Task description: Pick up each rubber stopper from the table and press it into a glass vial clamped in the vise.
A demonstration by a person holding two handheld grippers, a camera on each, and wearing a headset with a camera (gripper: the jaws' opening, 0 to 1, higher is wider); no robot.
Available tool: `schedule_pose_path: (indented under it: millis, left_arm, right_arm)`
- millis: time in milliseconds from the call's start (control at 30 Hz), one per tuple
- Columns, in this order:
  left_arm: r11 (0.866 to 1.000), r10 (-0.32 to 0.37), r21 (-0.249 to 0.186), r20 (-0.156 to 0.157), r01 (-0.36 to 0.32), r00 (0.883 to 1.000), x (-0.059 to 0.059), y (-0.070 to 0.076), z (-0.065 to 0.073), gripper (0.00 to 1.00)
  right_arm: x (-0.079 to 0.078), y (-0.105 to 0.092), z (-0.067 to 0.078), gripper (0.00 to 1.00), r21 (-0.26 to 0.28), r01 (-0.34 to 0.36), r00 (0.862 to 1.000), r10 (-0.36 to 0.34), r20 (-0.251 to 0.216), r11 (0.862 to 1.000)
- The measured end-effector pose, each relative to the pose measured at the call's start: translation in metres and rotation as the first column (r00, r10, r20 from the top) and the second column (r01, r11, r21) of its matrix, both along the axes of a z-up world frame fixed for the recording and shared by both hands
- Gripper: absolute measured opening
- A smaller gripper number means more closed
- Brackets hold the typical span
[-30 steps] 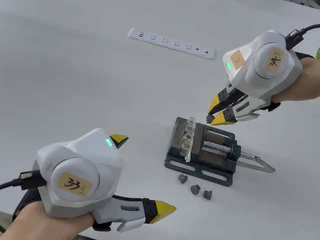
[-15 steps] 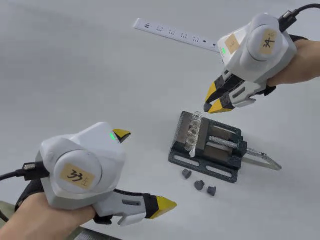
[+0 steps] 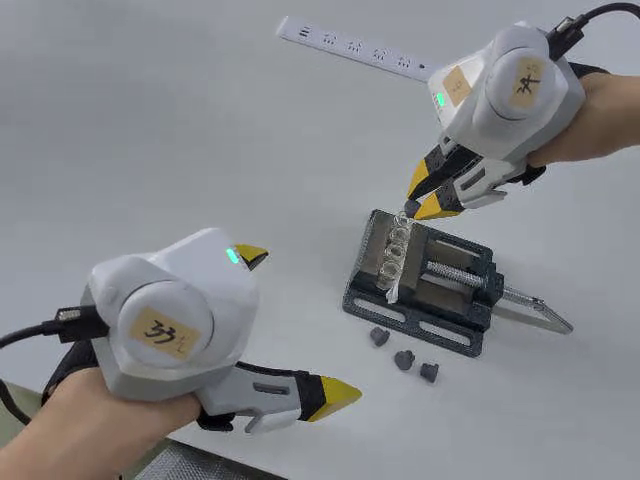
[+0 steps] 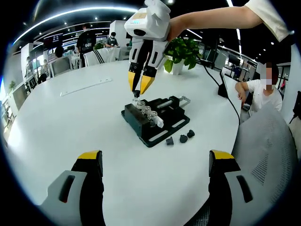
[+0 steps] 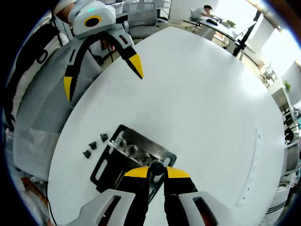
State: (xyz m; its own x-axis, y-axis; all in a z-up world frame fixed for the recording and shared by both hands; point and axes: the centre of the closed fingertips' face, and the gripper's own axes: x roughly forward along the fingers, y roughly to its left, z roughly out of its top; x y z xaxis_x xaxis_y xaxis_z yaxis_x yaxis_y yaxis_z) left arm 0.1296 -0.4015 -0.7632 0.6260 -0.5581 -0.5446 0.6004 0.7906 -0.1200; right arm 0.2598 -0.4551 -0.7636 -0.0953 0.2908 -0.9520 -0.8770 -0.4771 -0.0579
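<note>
A: You have three loose stoppers (image 3: pixel 404 360) on the table (image 3: pixel 150 150), beside one vise (image 3: pixel 420 325).
B: And you have a fourth stopper (image 5: pixel 156 167) between the tips of your right gripper (image 5: pixel 156 172), so four in all.
A: You have four glass vials (image 3: pixel 393 258) in a row in that vise, as far as the head view lets you count them.
B: You hold two grippers, the left gripper (image 4: pixel 155 156) being the other, and one power strip (image 3: pixel 350 47) lies on the table.

Left gripper (image 4: pixel 155 159) agape, right (image 5: pixel 156 172) seemingly pinching.
</note>
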Motion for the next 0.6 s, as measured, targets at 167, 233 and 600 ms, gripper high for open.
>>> schedule_pose_path:
  millis: [167,233,600]
  left_arm:
    - [1.0,0.004,0.0,-0.009,-0.004,1.0,-0.0018,0.0012,-0.0029,0.93]
    - [1.0,0.007,-0.002,-0.011,-0.007,1.0,-0.0022,0.002,-0.0032,0.93]
    - [1.0,0.015,-0.003,-0.019,-0.015,1.0,-0.0022,0.0034,-0.006,0.93]
  right_arm:
    - [0.0015,0.0015,-0.0045,0.06,-0.005,-0.006,1.0,0.006,0.003,1.0]
    - [0.0013,0.0012,-0.0044,0.06,-0.007,-0.005,1.0,0.005,0.0,1.0]
    - [0.0014,0.0003,-0.0055,0.06,-0.014,-0.013,1.0,0.014,0.007,1.0]
